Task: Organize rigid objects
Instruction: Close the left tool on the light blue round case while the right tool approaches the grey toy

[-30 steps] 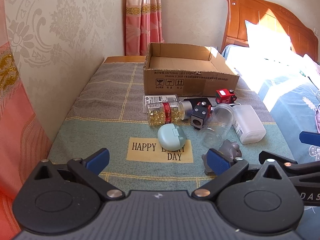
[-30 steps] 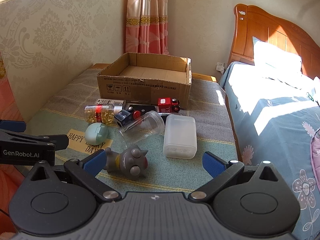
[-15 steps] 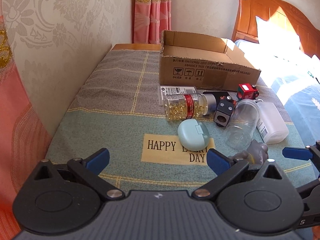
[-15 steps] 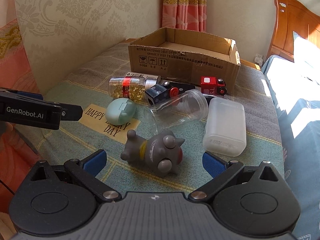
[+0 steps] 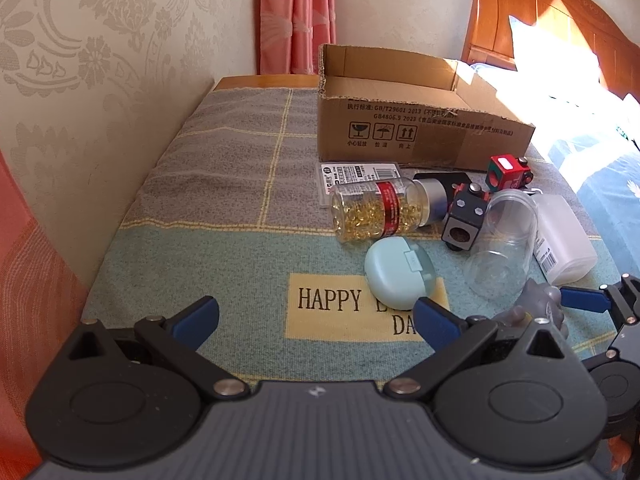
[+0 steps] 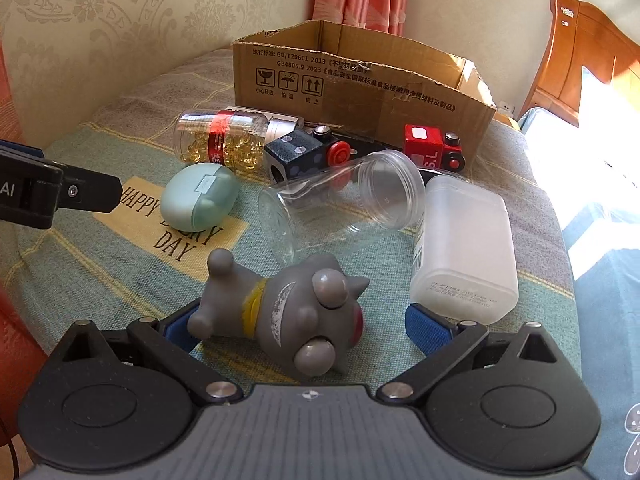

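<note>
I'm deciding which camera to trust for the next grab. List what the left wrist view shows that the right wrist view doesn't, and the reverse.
Only the left wrist view: the flat labelled packet behind the pill bottle, and the open left gripper over bare cloth.

Only the right wrist view: the whole grey toy figure, lying between the open right gripper fingers.

Both: cardboard box, pill bottle, mint case, clear jar, white container, toy train cars.

Ahead of you and to the left, a patterned wall (image 5: 100,60) runs alongside the checked cloth (image 5: 224,184) with its "HAPPY DAY" patch (image 5: 328,300). Straight ahead hangs a pink curtain (image 5: 298,16). To your right are a wooden headboard (image 5: 540,12) and a sunlit blue bedsheet (image 5: 600,184).
</note>
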Available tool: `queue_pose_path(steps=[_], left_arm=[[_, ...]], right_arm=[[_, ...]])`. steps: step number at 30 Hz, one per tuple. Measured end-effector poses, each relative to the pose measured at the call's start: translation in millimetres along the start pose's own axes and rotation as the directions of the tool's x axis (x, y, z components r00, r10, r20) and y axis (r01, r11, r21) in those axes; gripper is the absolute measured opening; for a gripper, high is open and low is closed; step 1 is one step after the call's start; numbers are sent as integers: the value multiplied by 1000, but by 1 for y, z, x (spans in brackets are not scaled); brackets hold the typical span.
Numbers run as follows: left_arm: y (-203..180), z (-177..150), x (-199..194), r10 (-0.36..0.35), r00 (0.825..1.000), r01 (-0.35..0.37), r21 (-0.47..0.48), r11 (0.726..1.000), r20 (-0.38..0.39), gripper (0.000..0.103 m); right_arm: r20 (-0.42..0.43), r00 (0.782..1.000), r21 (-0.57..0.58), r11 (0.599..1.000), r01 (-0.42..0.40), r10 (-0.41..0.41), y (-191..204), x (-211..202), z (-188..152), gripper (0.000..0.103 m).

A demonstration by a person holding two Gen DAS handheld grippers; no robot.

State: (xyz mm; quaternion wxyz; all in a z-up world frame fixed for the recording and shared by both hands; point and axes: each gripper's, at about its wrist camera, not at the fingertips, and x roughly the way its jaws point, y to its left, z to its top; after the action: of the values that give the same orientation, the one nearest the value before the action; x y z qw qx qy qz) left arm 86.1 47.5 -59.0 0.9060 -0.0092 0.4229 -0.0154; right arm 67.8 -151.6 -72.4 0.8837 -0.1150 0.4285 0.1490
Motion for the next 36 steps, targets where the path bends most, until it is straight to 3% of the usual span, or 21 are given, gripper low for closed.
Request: queue_pose_path(steps=[3,11,14,25,31,33,36], left_arm=[[-8,3,9,-16,1000,16,20,1000,-13,102],[-33,6,45,-65,997,68,78,995,-35,103],[-34,4,58,-54,997,57,66,996,-57,103],[-15,0,56,-45,998,48,81,996,-35,103],[-27,-2,58,-56,998,54,96,994,12,103],[-31,-1,59,-67,998,65,105,992,20,101],[-34,0,57,-81,996,75,115,991,47,87]], right_arm=[[-12,1000,49,998,-27,28,-15,-2,-8,103],[17,999,38,998,-43,42,-22,-8,-19,103],[21,999,32,998,-48,48,-23,-8,-20,103],[46,997,13,998,-62,61,-24,-10,-26,103],[67,996,13,998,-62,61,-24,-11,-29,103],[76,995,12,998,-64,63,-24,-12,-30,103],[81,994,9,998,-69,68,-24,-13,-31,103]])
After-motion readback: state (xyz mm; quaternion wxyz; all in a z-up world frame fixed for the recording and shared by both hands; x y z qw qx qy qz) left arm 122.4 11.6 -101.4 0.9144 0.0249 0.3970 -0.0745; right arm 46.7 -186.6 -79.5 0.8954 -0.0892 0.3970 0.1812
